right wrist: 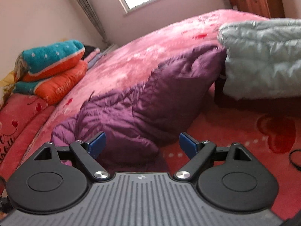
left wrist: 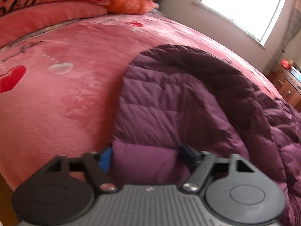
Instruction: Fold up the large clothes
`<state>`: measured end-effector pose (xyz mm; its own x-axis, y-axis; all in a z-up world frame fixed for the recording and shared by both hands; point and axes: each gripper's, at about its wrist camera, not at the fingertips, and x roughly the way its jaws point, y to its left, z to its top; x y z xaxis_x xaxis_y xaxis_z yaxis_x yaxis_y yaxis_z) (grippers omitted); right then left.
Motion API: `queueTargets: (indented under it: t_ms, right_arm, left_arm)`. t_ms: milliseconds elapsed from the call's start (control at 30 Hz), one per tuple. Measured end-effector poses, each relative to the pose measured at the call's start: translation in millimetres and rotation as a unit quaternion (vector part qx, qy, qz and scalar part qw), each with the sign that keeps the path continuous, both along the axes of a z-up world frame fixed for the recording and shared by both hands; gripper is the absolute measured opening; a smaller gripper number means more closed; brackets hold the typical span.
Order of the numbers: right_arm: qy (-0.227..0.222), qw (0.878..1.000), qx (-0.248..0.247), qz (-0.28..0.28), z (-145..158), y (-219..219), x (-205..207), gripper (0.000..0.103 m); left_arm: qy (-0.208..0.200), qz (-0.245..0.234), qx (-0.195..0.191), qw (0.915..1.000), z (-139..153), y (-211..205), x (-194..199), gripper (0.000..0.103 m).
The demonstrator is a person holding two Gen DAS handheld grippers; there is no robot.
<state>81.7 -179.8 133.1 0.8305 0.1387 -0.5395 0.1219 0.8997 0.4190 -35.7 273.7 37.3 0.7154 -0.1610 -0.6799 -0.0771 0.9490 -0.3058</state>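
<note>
Purple quilted jacket is spread on the bed. Its edge is pinched in the left tool. Right tool is spread wide, nothing gripped, jacket just ahead.

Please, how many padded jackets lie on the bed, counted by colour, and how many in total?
Purple jacket: 1
Pale grey-green jacket: 1
Total: 2
</note>
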Motion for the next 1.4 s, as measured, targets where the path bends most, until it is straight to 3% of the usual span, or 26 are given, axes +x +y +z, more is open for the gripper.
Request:
queueTargets:
  t_ms: [33, 100, 200, 433, 600, 767, 1033, 1233, 1400]
  right_arm:
    - [0.004, 1.000, 0.002, 0.003, -2.3, 0.4, 2.1, 0.103]
    - [0.009, 1.000, 0.003, 0.006, -7.1, 2.0, 9.5, 0.103]
    - [0.007, 1.000, 0.001, 0.006, -11.1, 3.2, 12.1, 0.103]
    - [-0.009, 1.000, 0.006, 0.003, -9.5, 12.1, 6.8, 0.103]
    - [-0.031, 0.999, -0.030, 0.024, -6.4, 28.8, 10.4, 0.103]
    - [-0.047, 0.996, -0.050, 0.052, -3.4, 36.6, 9.6, 0.103]
    - [-0.045, 0.998, -0.033, 0.021, -5.6, 5.2, 8.2, 0.103]
    - [-0.037, 0.999, -0.025, -0.004, -12.0, -15.1, 8.0, 0.103]
    - [-0.029, 0.999, -0.025, -0.003, -15.3, -19.3, 10.2, 0.103]
  left_arm:
    - [-0.002, -0.007, -0.001, 1.0000, 0.5, -2.3, -0.1, 0.051]
    - [-0.005, -0.018, -0.014, 0.9997, 1.9, -2.7, -1.1, 0.022]
    - [-0.022, -0.017, -0.010, 0.9996, 9.0, -4.9, -2.8, 0.008]
    - [-0.056, 0.001, 0.042, 0.9975, 28.5, -1.2, -0.8, 0.006]
    - [-0.064, 0.030, 0.078, 0.9944, 44.0, 16.0, 11.2, 0.006]
    - [-0.072, 0.070, 0.141, 0.9849, 61.6, 40.6, 41.7, 0.006]
    - [-0.057, 0.110, 0.238, 0.9634, 87.2, 86.8, 122.1, 0.007]
    - [-0.038, 0.127, 0.276, 0.9522, 86.3, 101.0, 157.4, 0.008]
    - [0.000, 0.138, 0.297, 0.9447, 54.1, 100.9, 167.8, 0.012]
